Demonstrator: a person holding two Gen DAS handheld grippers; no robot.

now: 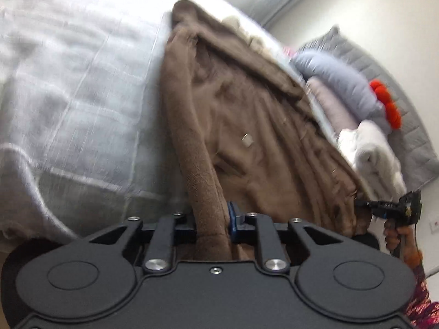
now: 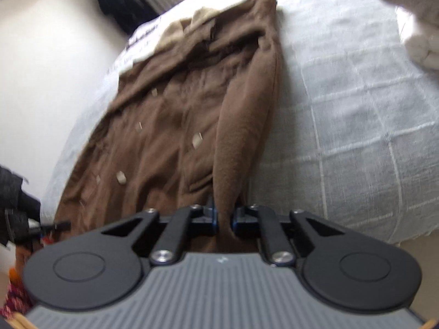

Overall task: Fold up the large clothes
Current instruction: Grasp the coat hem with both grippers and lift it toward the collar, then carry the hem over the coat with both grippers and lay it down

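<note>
1. Broadly, one bed [image 2: 356, 96] with a pale checked cover fills both views, and one brown coat [image 2: 178, 115] lies lengthwise on it, collar far, hem at the near edge.
2. At the bed's far side sits one stack of folded linen [image 1: 351, 115] with a red pom-pom trim [image 1: 384, 101]; it is well apart from the coat's hem.
3. Two grippers hold the hem end: the left gripper [image 1: 212, 224] has its jaws closed on a thick fold of coat, and the right gripper [image 2: 225, 219] has its jaws closed on a narrower strip of coat.
4. Four pale buttons [image 2: 197, 140] show on the coat front in the right view; blur may hide others.
5. Risks, as I judge them: the fleecy cloth is heavy, so a lift could drag it out of the thin right-hand pinch; uneven pulls would skew the fold; the sleeve along the side could trail out and spoil the edge.
</note>
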